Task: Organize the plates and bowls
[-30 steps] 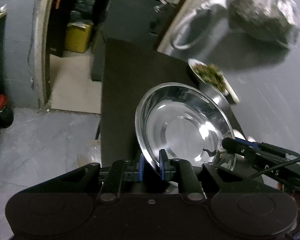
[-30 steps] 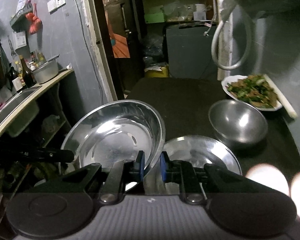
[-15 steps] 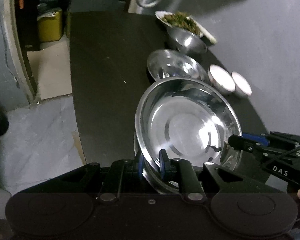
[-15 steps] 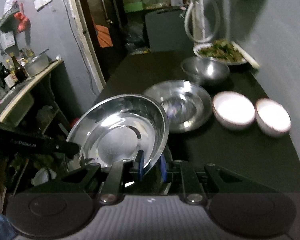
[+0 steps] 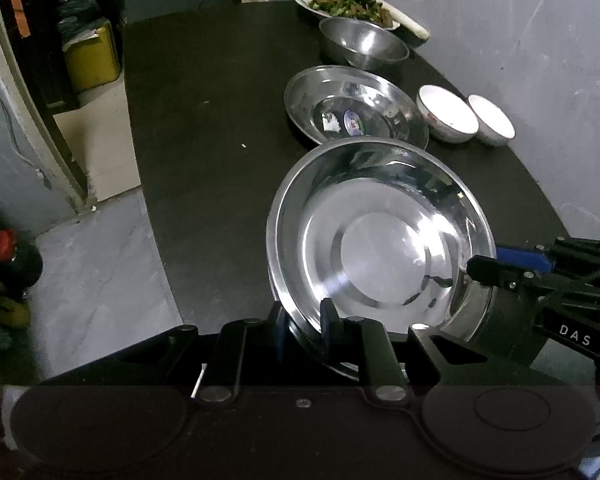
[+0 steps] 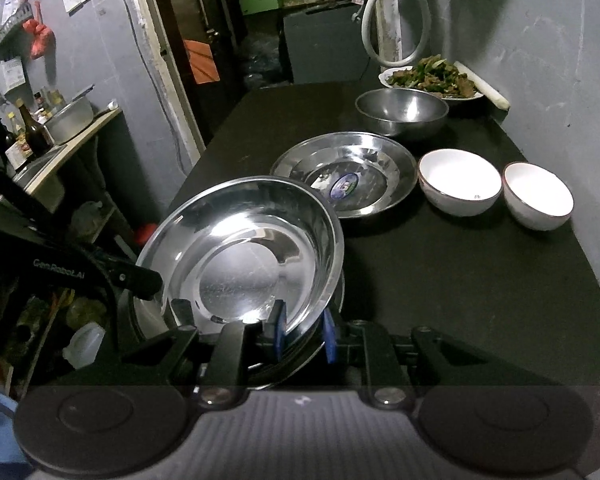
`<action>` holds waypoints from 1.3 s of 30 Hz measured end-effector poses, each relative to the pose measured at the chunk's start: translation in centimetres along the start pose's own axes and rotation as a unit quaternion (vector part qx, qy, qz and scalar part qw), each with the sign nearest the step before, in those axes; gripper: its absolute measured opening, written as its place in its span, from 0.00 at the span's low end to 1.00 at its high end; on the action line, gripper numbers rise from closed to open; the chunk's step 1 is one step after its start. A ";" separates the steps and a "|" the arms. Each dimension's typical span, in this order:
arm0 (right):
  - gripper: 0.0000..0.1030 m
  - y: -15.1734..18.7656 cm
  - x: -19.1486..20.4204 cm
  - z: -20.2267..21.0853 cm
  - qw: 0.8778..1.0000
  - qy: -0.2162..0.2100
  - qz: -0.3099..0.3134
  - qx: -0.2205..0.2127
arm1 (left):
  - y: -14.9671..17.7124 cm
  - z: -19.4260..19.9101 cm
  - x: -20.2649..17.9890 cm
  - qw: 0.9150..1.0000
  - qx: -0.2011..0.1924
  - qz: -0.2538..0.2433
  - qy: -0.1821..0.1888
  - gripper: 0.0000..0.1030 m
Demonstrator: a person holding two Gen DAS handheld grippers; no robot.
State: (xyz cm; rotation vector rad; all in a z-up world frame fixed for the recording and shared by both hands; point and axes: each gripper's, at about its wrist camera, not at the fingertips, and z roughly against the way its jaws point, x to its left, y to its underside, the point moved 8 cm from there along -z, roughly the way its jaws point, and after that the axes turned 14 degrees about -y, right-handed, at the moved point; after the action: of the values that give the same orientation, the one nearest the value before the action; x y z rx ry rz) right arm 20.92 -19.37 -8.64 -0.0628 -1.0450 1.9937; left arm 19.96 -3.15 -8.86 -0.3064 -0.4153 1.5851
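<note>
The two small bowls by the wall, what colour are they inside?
White inside both small bowls, each with a dark rim; clearest in the right wrist view.

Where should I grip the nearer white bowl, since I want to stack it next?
Take the white bowl by its rim, coming from above with one finger inside and one outside. It sits upright and empty, and its round, smooth wall gives no other hold. Pick the near, open side of the rim: the other bowl and the steel plate crowd its flanks.

Gripped a tilted steel plate [image 5: 380,240] by its near rim in the left gripper [image 5: 304,326], right gripper [image 5: 484,270] on the opposite rim, above the black tabletop [image 5: 204,152].
</note>
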 end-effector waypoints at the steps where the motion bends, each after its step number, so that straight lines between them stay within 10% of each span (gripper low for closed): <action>1: 0.21 0.0 0.0 0.0 1.000 -0.001 0.000 0.002 | 0.0 0.0 -0.1 1.000 0.003 -0.003 -0.002 0.19; 18: 0.30 0.9 -0.2 -0.5 1.000 -0.002 -0.012 0.013 | 0.6 -0.8 -0.7 0.999 0.030 -0.019 -0.019 0.22; 23: 0.36 1.1 0.0 -0.3 1.000 -0.001 -0.008 0.010 | 0.5 -0.5 0.1 0.999 0.025 0.002 -0.029 0.40; 25: 0.43 1.1 0.1 -0.1 1.000 -0.003 -0.007 0.005 | 0.5 -0.3 0.6 0.999 0.021 0.014 -0.039 0.61; 31: 0.76 1.2 -0.4 0.5 1.000 -0.002 -0.015 -0.015 | -0.1 0.3 2.2 0.996 0.003 0.057 -0.070 0.91; 35: 0.99 1.2 -1.3 1.2 0.999 0.006 -0.030 -0.035 | -1.0 0.4 3.1 0.993 -0.009 0.092 -0.068 0.97; 39: 1.00 1.5 -2.6 1.6 0.997 0.018 -0.059 -0.049 | -2.6 0.2 3.8 0.988 -0.024 0.146 -0.037 0.99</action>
State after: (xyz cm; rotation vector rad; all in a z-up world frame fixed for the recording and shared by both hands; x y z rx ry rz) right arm 20.95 -22.71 -9.42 -0.0880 -1.0983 1.8284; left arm 21.95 0.72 -7.33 -0.3591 -0.4823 1.8800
